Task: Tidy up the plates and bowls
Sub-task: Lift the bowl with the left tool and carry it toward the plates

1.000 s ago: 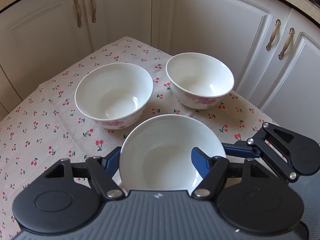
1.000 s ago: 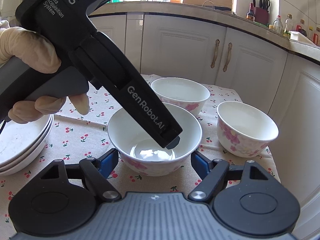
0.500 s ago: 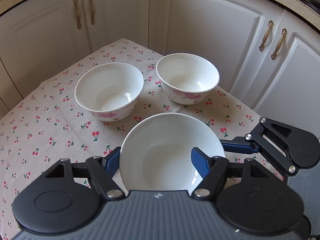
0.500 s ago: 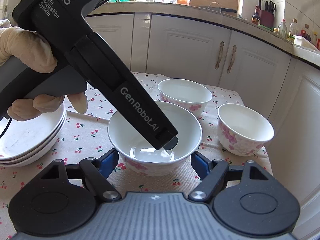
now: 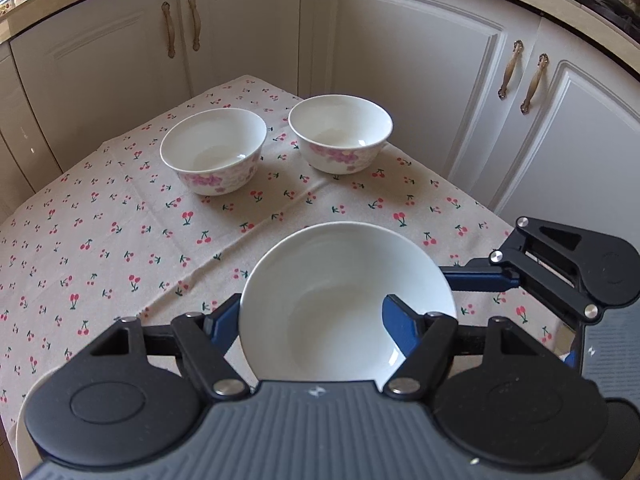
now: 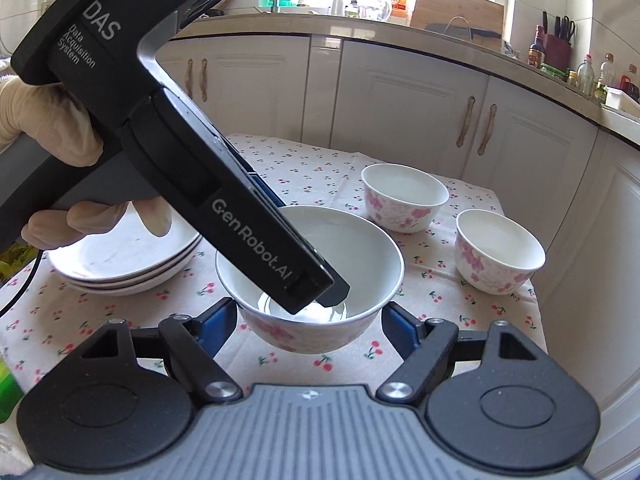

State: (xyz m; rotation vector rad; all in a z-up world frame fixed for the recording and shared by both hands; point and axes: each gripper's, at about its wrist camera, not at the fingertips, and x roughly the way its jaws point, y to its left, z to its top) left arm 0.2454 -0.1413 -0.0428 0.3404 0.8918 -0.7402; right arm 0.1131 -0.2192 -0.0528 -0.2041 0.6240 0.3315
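A white bowl with pink flowers (image 5: 340, 300) hangs above the cherry-print tablecloth (image 5: 120, 240), held from two sides. My left gripper (image 5: 311, 306) straddles its wall, with one blue finger inside and the other outside the rim. In the right wrist view the left gripper (image 6: 320, 292) reaches down into the bowl (image 6: 360, 248). My right gripper (image 6: 309, 309) clasps the bowl's lower body, and one of its fingers (image 5: 480, 280) lies against the bowl's side. Two matching bowls (image 5: 214, 148) (image 5: 340, 132) stand at the far end of the table. A stack of white plates (image 6: 132, 264) sits at the left.
White cabinet doors (image 5: 400, 60) wrap closely around the table's far and right sides. A gloved hand (image 6: 48, 128) holds the left gripper's handle. Bottles and a knife block (image 6: 556, 40) stand on the counter beyond. A green object (image 6: 8, 392) shows at the left edge.
Both grippers have drawn back and risen a little with the bowl held between them. The two standing bowls now look farther away, and more of the plate stack shows.
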